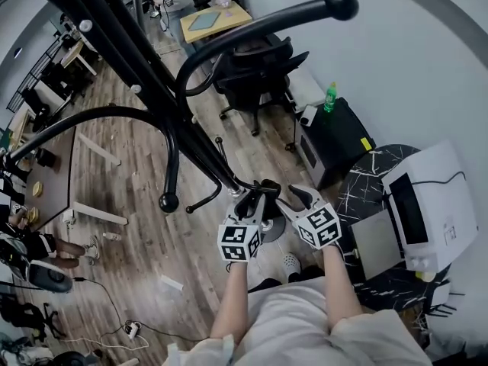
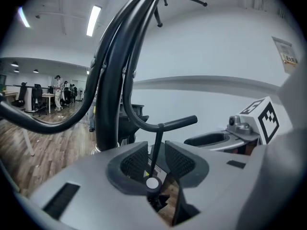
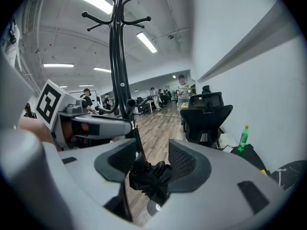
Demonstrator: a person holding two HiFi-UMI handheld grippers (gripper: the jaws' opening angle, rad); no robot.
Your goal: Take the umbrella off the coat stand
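**Operator:** Where is the umbrella [image 3: 151, 176]?

**Technician:** It hangs from a low hook [image 2: 177, 122] of the coat stand [image 1: 175, 117], beside the pole.

**Operator:** Tongs?

**Technician:** The left gripper [image 2: 156, 153] has its jaws apart around the thin shaft [image 2: 157, 138], not pressing. The right gripper [image 3: 153, 148] stands wide, with the canopy between its jaws, unclamped.

**Operator:** Handling?

**Technician:** Probably light. The canopy is soft and the shaft stiff, so take hold of the shaft.

Wood-plank floor [image 1: 145, 204]; black office chair [image 1: 255, 71] at twelve o'clock, white wall [image 1: 396, 52] at two o'clock, green bottle [image 1: 330, 97] on a black cabinet [image 1: 347, 139] between them.
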